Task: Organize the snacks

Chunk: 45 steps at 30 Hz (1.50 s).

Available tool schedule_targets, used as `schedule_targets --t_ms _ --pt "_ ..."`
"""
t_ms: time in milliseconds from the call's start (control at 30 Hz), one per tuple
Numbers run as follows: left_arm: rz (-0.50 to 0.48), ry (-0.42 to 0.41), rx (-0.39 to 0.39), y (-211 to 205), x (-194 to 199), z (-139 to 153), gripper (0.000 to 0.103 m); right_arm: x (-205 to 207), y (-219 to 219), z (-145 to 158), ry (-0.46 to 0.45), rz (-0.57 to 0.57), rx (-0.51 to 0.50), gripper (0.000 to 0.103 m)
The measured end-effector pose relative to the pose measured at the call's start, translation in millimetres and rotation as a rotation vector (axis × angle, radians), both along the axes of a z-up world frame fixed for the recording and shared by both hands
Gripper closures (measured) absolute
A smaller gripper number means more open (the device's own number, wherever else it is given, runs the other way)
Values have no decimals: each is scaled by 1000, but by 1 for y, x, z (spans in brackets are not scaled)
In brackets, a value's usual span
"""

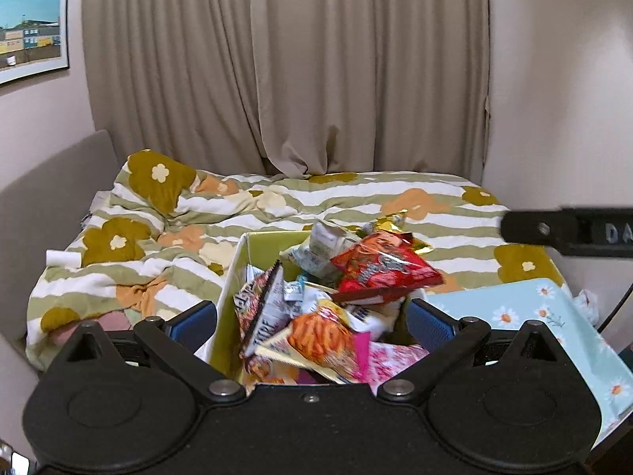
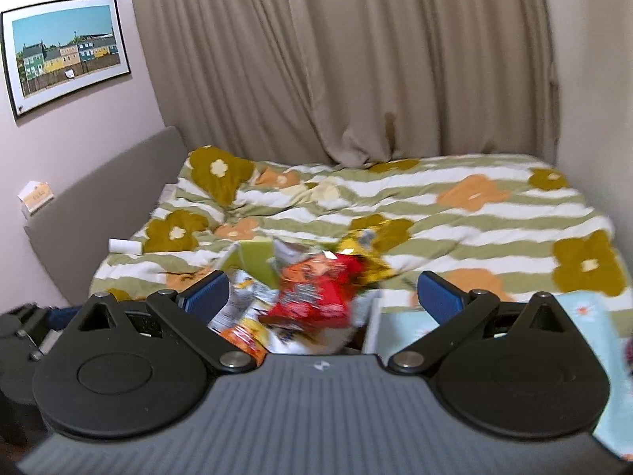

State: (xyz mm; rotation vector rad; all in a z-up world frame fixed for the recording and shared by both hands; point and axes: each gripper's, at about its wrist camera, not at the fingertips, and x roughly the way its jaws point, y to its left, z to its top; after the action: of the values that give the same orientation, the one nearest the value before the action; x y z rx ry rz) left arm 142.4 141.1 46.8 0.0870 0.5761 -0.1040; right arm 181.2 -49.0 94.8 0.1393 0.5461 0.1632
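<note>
A yellow-green open box (image 1: 233,273) stands in front of the bed, heaped with snack packets. A red chip bag (image 1: 385,271) lies on top, an orange snack bag (image 1: 320,338) and a dark packet (image 1: 257,308) lower down. My left gripper (image 1: 312,326) is open, its blue pads either side of the box's near end, holding nothing. In the right wrist view the box (image 2: 257,261) and the red bag (image 2: 316,293) appear blurred. My right gripper (image 2: 324,297) is open and empty above the box. A gold packet (image 2: 364,253) sticks out behind the red bag.
A bed with a striped floral duvet (image 1: 277,206) lies behind the box. A light blue daisy-patterned lid (image 1: 554,324) lies to the right. The other gripper's black body (image 1: 569,231) juts in from the right. Beige curtains (image 1: 316,79) hang behind. A white roll (image 2: 124,246) lies at the bed's left.
</note>
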Motion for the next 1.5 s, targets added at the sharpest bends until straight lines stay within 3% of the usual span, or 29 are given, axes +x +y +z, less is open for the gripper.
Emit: schedule_targets --t_ms 233,367,667,1500 --pt "53 -24 67 -31 -49 3 0 -56 -34 0 52 -74 -105 0" --pt "60 -6 53 -38 -70 -3 0 -86 -51 -12 87 -118 -160 0" --pt "49 -3 38 -48 -98 -14 0 -131 -66 -32 120 -145 -152 0" --pt "48 -4 42 -47 -102 -20 0 -134 -73 -38 139 -169 -140 0"
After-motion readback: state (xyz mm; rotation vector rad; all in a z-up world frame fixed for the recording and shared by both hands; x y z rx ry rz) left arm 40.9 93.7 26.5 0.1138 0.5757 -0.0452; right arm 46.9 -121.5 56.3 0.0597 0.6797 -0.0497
